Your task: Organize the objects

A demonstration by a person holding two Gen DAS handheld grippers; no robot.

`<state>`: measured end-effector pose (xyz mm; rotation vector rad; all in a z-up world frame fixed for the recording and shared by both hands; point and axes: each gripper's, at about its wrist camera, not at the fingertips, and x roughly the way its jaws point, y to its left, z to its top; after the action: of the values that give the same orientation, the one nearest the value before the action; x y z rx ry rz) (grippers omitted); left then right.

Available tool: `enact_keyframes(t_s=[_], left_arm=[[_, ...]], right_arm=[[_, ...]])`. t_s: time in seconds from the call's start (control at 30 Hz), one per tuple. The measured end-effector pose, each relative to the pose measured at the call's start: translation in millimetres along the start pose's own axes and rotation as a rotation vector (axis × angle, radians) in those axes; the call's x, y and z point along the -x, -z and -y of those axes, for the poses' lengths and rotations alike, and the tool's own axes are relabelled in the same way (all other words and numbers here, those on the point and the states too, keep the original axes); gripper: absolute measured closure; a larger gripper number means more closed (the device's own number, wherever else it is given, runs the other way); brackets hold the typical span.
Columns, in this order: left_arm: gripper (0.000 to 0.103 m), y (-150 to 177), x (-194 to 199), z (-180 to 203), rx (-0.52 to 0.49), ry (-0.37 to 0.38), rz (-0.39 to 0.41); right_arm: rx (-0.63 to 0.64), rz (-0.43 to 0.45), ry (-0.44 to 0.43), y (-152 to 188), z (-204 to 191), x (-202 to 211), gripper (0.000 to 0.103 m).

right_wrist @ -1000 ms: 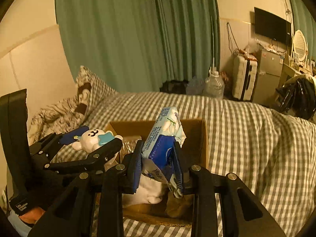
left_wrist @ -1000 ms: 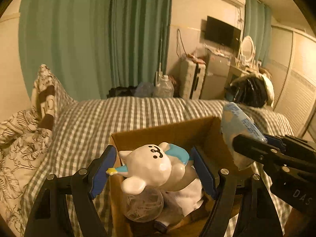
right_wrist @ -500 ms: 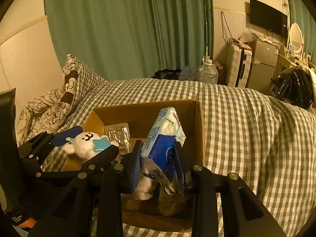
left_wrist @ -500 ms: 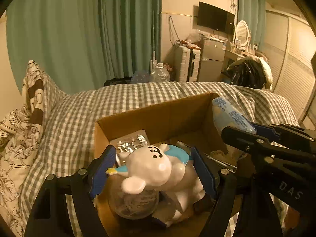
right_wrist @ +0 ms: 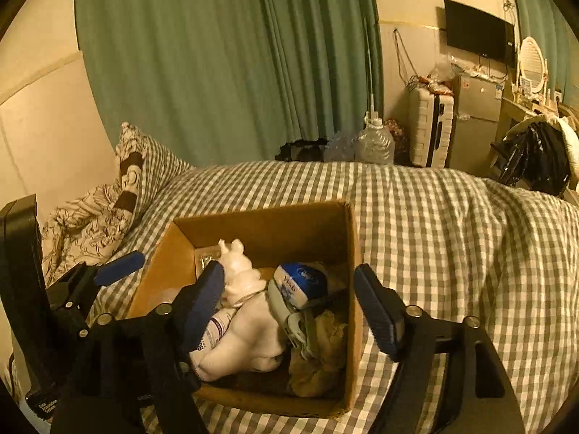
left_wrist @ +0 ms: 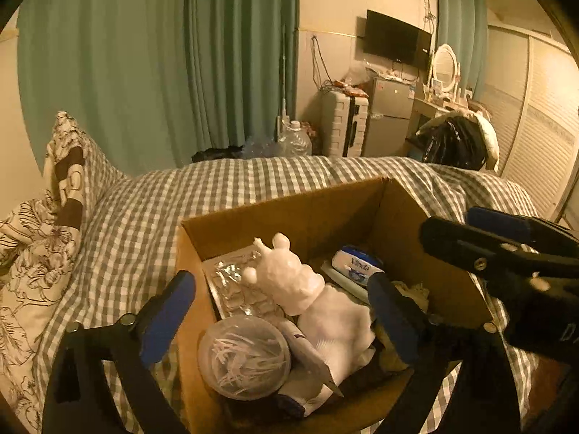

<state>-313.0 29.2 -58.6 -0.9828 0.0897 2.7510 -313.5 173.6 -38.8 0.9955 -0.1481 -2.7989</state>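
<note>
A white bear figurine [left_wrist: 286, 276] lies inside an open cardboard box [left_wrist: 289, 213] on a bed covered by a grey-and-white checked blanket [right_wrist: 452, 224], its back turned up and resting against a white cloth bundle [left_wrist: 336, 320]. Just to its right in the box sits a blue-and-white Vinda tissue pack [right_wrist: 302, 284], while a foil blister sheet [left_wrist: 235, 285] lies to its left and a clear round tub of small white sticks [left_wrist: 244, 356] stands at the box's near corner. The left claw [left_wrist: 282, 316] hangs above the box with its blue-padded jaws spread wide and nothing between them. The right claw [right_wrist: 289, 305] hovers over the box's right half, likewise wide open and empty. A patterned pillow [left_wrist: 67, 166] leans at the bed's left, before green curtains [left_wrist: 163, 65].
</note>
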Motion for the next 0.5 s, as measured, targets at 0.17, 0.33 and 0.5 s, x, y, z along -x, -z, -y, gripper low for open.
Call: enact_keyframes(t_s=[0.17, 0.33, 0.5], left_arm=[[0.002, -5.3, 16.5, -5.9, 0.035, -0.003, 0.032], [0.0, -15.0, 49.3, -12.1, 0.063, -0.029, 0.115], [0.0, -21.8, 83.8, -15.6, 0.071, -0.059, 0.196]], right_arm=[[0.012, 0.075, 0.016, -5.0, 0.4, 27.0, 0.015], [0.052, 0.171, 0.06, -8.4, -4.9, 61.6, 0.008], [0.081, 0.235, 0.111, -6.2, -8.8, 92.4, 0.0]])
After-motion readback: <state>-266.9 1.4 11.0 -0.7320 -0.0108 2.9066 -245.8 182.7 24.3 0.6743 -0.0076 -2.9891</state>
